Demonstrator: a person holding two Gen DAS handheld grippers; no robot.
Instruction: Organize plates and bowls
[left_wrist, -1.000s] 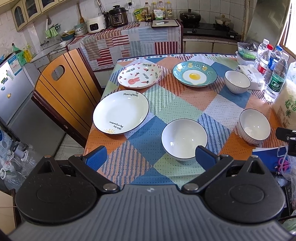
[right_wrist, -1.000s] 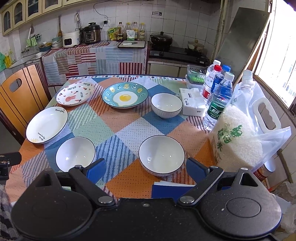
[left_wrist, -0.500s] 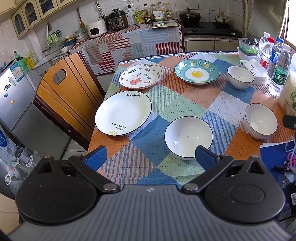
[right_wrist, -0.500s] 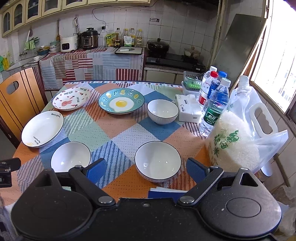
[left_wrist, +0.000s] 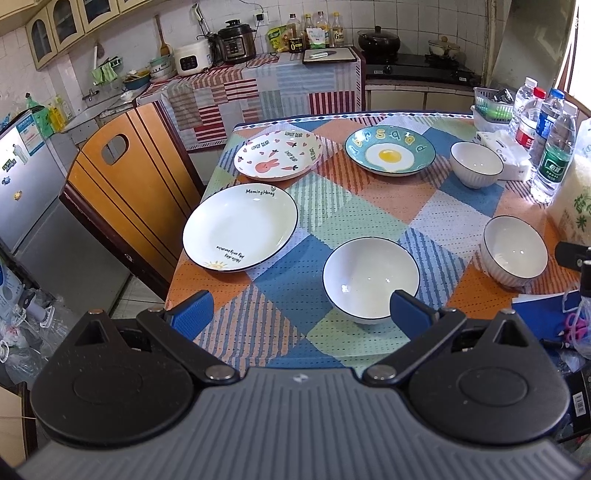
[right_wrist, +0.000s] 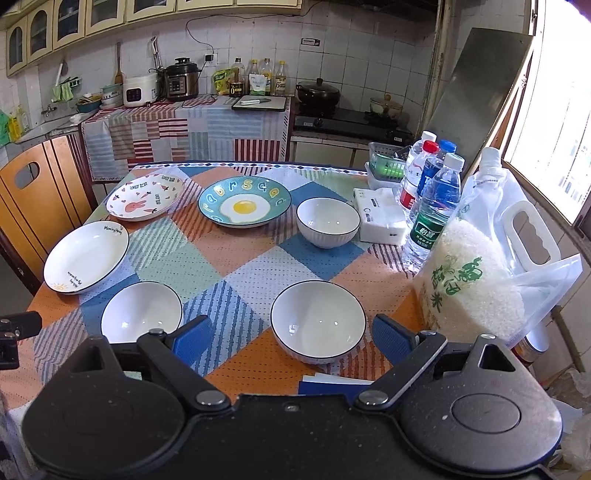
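I hold my left hand-held gripper (left_wrist: 299, 308) wide open and empty above the near edge of the surface (left_wrist: 373, 206), and my right hand-held gripper (right_wrist: 291, 334) is just as wide and just as empty. Nothing is stacked yet: three plates and three bowls sit apart on the checked cloth.

What matters for the next move is that each bowl lies straight ahead of one gripper. The near-left bowl (left_wrist: 371, 278) is just beyond my left fingers, slightly toward the right finger, so that hand is the nearer one for it. The near-right bowl (right_wrist: 317, 319) sits almost centred between my right fingers, just ahead. The third bowl (right_wrist: 328, 221) is farther back, on the right, near the tissue pack (right_wrist: 380, 216) and bottles (right_wrist: 434, 218).

The white plate (left_wrist: 240, 232) lies ahead-left of my left hand, with the rabbit plate (left_wrist: 279, 155) and egg plate (left_wrist: 389, 155) at the far side. Being round, none has a long axis; I judge a rim grip works from any side.
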